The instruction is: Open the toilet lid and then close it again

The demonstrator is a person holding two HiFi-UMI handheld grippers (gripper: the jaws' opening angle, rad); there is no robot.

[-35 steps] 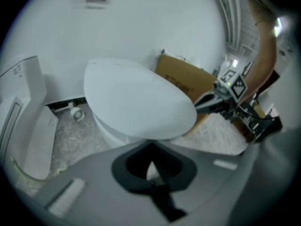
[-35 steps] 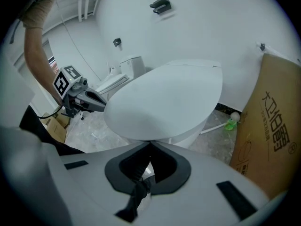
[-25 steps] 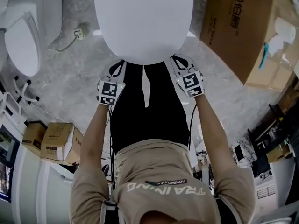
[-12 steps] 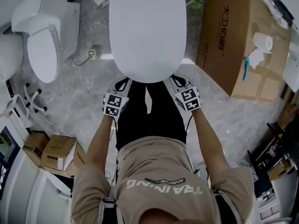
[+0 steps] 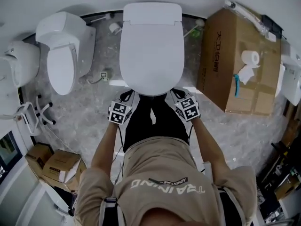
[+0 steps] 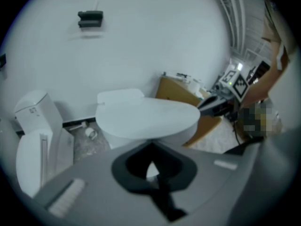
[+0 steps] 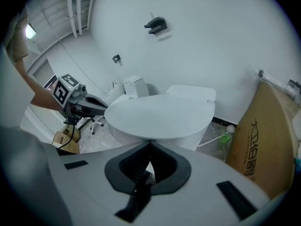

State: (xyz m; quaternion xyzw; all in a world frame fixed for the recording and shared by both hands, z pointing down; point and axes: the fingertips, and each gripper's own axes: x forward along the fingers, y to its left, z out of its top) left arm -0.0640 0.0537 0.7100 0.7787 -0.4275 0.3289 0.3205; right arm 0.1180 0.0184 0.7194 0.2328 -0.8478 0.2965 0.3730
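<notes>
**Toilet lid** [image 5: 151, 51]: white, oval, lying flat and closed on the centre toilet. Its hinge end is set against the cistern [image 5: 151, 13] at the wall, and its front rim faces the person. Lifting is judged not yet begun.

**Left gripper** [image 5: 129, 95]: held at the lid's front-left rim. In the left gripper view its tips [image 6: 150, 144] are seen pressed together, with nothing between them, just below the rim.

**Right gripper** [image 5: 173, 93]: held at the front-right rim, mirroring the other. In the right gripper view its tips [image 7: 150, 144] are likewise closed on nothing, just under the lid edge.

**Surroundings:** second toilet [image 5: 63, 55] to the left and large cardboard box [image 5: 235, 65] to the right, with a toilet paper roll [image 5: 248, 57] on top. Small cartons [image 5: 56, 166] are noted on the floor.

**Hazards, as judged:**
- Closed tips could skid off the smooth, rounded rim if it is not hooked from beneath.
- The lid could be twisted at its hinge by uneven lifting from the two sides.
- A slam onto the seat could follow if support is lost partway up or on the way down.
</notes>
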